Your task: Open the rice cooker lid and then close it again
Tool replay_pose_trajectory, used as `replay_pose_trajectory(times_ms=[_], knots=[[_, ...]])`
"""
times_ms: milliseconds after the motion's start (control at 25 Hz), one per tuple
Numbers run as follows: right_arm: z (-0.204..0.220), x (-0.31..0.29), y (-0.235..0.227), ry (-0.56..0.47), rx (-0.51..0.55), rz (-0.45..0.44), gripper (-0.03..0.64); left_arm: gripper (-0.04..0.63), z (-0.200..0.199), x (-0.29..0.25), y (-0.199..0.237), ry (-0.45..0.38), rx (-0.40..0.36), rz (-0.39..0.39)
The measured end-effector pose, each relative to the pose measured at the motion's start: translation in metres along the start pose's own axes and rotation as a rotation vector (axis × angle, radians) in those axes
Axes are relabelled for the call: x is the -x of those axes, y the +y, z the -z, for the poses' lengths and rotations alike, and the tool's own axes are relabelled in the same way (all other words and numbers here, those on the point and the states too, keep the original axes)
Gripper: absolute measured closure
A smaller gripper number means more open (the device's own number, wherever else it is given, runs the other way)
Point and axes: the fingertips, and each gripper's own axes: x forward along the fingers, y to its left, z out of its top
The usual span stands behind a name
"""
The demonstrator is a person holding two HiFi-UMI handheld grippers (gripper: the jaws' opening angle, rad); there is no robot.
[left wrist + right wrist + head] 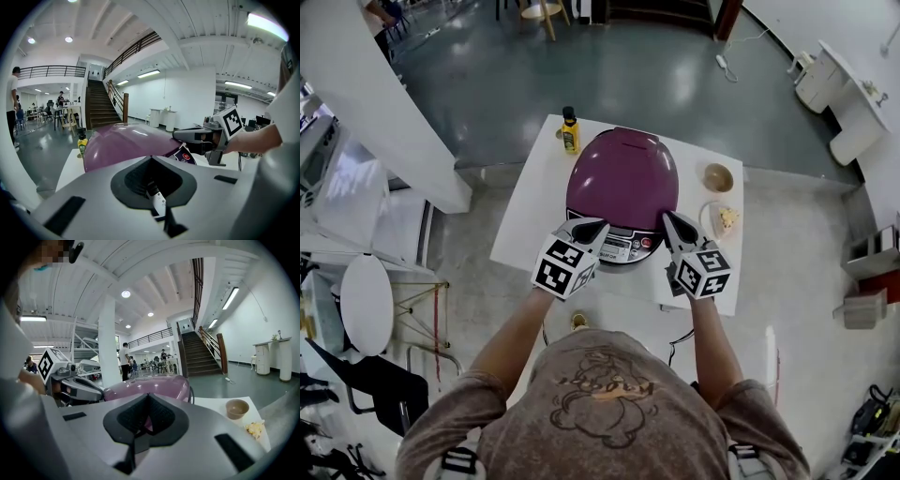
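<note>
A rice cooker with a purple lid (623, 178) stands on the white table (530, 211), lid down. Its silver control panel (623, 247) faces me. My left gripper (600, 226) rests at the cooker's front left, jaws together, tips near the lid's front edge. At the front right my right gripper (668, 219) is also shut, with nothing held. In the left gripper view the lid (122, 143) rises just beyond the shut jaws (151, 158), and the right gripper (183, 135) shows across it. The right gripper view has the lid (154, 386) ahead of its jaws (149, 395).
A yellow bottle (570, 130) stands at the table's far left corner. A brown bowl (718, 176) and a plate with food (724, 219) sit to the right of the cooker. A round white table (366, 302) is on the floor at left.
</note>
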Motion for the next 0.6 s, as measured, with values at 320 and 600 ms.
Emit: replay_pose_trajectory(times_ms=[320, 600], knots=[[-0.007, 0.001, 0.001, -0.013, 0.014, -0.006, 0.614, 0.574, -0.002, 0.006, -0.001, -0.066, 0.016, 0.032], [-0.047, 0.005, 0.000, -0.093, 0.002, -0.031, 0.614, 0.574, -0.001, 0.005, -0.004, -0.047, 0.016, 0.072]])
